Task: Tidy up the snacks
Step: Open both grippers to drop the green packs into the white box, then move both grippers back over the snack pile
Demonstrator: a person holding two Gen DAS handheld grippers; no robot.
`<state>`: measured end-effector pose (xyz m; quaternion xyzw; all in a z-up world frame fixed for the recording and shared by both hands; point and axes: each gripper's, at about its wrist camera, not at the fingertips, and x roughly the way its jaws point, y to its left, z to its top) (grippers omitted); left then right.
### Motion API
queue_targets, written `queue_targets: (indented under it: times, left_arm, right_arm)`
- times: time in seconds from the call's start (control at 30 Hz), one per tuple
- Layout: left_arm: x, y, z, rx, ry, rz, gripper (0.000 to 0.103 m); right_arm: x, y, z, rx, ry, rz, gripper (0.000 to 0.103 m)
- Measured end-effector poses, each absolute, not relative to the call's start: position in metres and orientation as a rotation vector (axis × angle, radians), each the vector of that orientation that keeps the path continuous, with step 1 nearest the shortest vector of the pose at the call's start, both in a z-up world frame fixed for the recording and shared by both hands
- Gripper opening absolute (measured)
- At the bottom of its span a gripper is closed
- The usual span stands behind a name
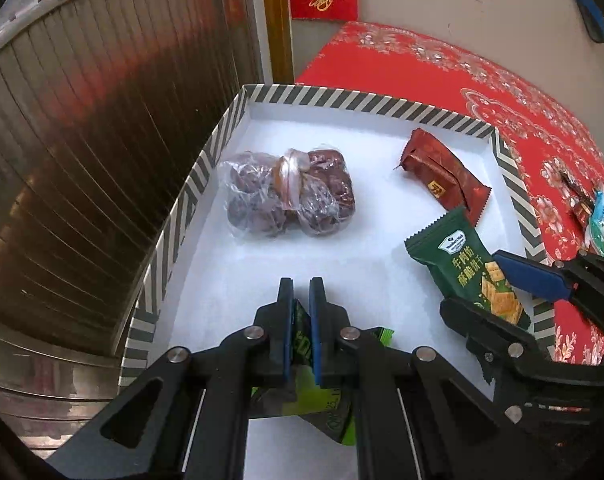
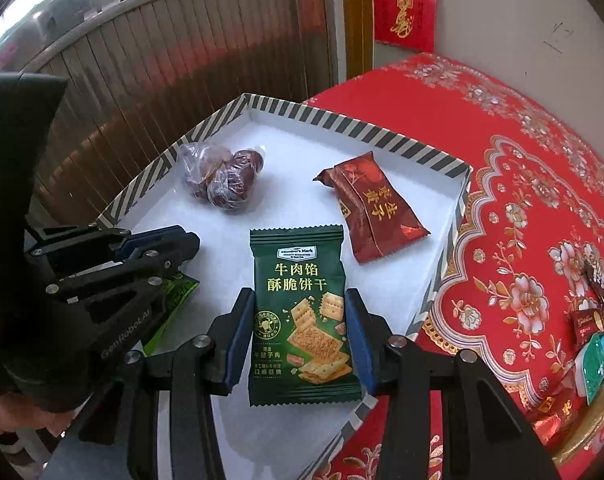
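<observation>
I am holding my left gripper (image 1: 301,292) low with its blue-padded fingers nearly together, pinching a light green packet (image 1: 302,340) between them, while my right gripper (image 2: 300,320) is reaching in beside it, its fingers spread wider and closing against both edges of a dark green biscuit packet (image 2: 302,312)

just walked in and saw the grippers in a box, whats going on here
A person is sorting snacks into a striped box. The left gripper is shut on a lime packet; the right gripper grips a green cracker pack over the box. A bag of dates and a red packet already lie inside.
</observation>
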<state>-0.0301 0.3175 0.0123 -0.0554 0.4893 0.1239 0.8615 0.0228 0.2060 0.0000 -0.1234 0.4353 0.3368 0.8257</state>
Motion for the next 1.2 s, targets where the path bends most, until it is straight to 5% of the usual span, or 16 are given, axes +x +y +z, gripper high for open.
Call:
queue_targets:
  times: [0.23,0.33,0.4,0.47,1.2]
  left_arm:
    - [-0.028,0.316,0.011,-0.104,1.033,0.282,0.016]
    - [-0.027,0.321,0.011,-0.118,1.038,0.303,0.042]
    - [-0.029,0.324,0.012,-0.128,1.038,0.320,0.068]
    - [-0.031,0.326,0.013,-0.141,1.030,0.317,0.074]
    - [-0.064,0.285,0.071,-0.148,0.891,0.267,0.089]
  right_arm:
    - [0.019,0.206,0.000,-0.251,0.924,0.729,0.047]
    - [0.020,0.203,0.002,-0.237,0.924,0.720,0.049]
    - [0.021,0.199,0.004,-0.227,0.926,0.718,0.052]
    - [0.021,0.195,0.006,-0.198,0.930,0.732,0.055]
    - [-0.015,0.100,0.038,-0.141,0.841,0.666,0.070]
